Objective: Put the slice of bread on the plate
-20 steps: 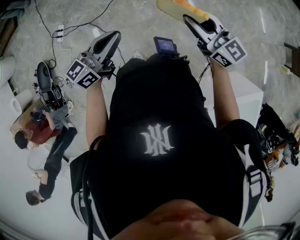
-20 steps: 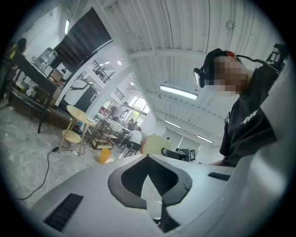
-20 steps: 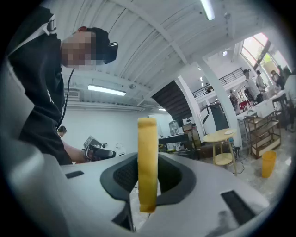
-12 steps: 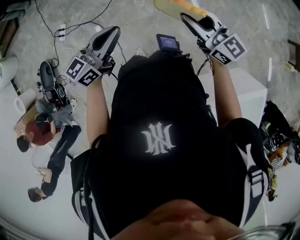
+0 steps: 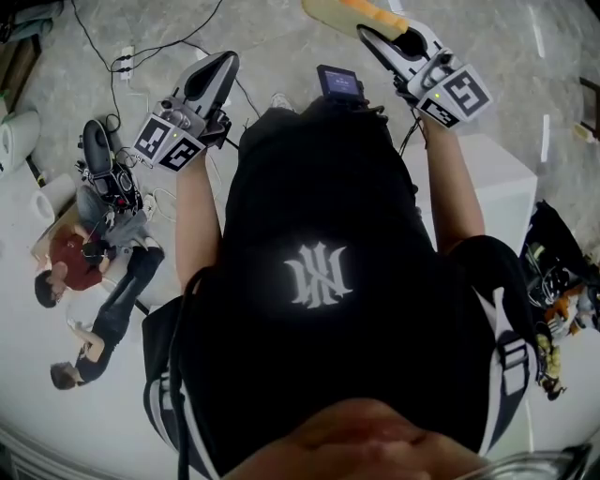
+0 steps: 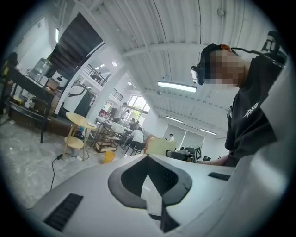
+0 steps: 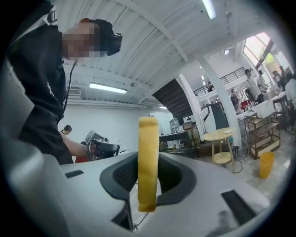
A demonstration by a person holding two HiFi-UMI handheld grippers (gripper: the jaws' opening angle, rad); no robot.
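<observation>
My right gripper (image 5: pixel 386 39) is shut on a slice of yellow bread (image 5: pixel 345 13), held out level over the marble floor at the top of the head view. The right gripper view shows the slice (image 7: pixel 148 139) edge-on and upright, pinched between the two dark pads of that gripper (image 7: pixel 148 159). At the upper left my left gripper (image 5: pixel 217 73) is held out too. In the left gripper view its tips (image 6: pixel 148 156) meet with nothing between them. No plate shows in any view.
Two people (image 5: pixel 89 253) sit on the floor at the left beside equipment and cables (image 5: pixel 120 64). A white block (image 5: pixel 502 183) stands at the right. A round wooden table (image 7: pixel 224 135) and a yellow bucket (image 7: pixel 266 164) stand ahead.
The right gripper with the bread has drifted slightly toward the top edge of the head view. The left gripper has barely shifted.
</observation>
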